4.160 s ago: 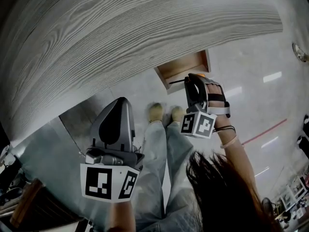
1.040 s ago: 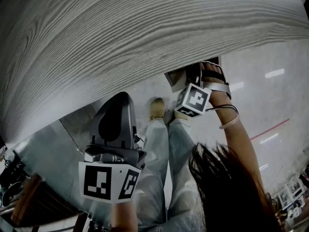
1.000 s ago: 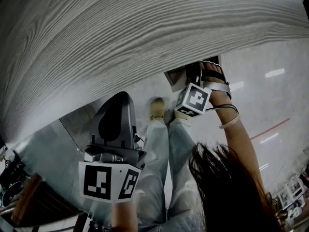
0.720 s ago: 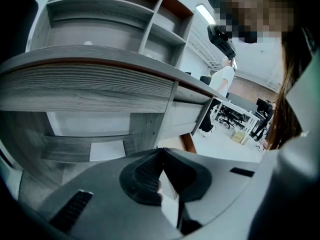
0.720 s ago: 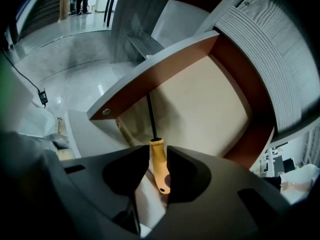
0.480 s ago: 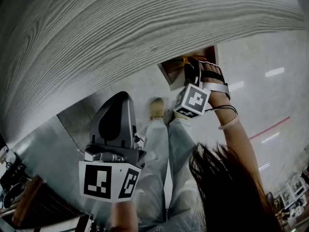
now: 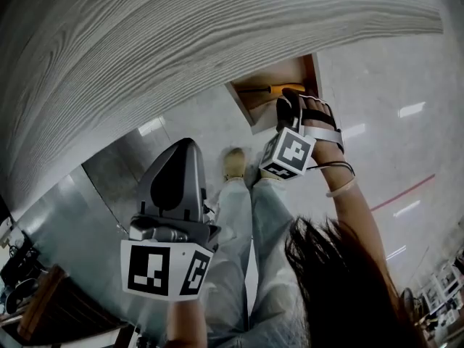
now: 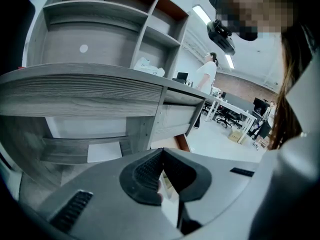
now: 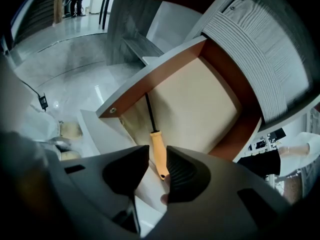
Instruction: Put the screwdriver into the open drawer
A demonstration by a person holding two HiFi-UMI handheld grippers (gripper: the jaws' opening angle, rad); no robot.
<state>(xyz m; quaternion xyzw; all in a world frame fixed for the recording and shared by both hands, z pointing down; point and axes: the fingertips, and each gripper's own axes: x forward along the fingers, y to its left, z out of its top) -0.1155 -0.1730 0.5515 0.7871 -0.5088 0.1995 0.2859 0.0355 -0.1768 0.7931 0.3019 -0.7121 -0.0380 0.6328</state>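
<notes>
The screwdriver [image 9: 158,156], with a yellow handle and a black shaft, lies loose on the pale floor of the open drawer [image 9: 150,74], near its front left corner. My right gripper [image 9: 158,149] is open just in front of the drawer, its jaws apart, with the handle showing in the gap beyond them. In the head view the screwdriver [image 7: 272,89] lies inside the drawer [image 7: 312,69], just past my right gripper [image 7: 288,106]. My left gripper [image 7: 181,147] is held low at the left, away from the drawer. Its jaws [image 8: 161,151] are shut on nothing.
The grey wood-grain desk top [image 7: 181,42] overhangs the drawer. The person's legs and shoes [image 7: 233,167] are on the glossy floor below. Grey shelves [image 8: 100,29] rise behind the desk, and a distant person [image 8: 205,76] stands in the office.
My right gripper carried the screwdriver into the drawer, let go of it and drew back a little. The screwdriver now rests on the drawer floor. My left gripper stayed put.
</notes>
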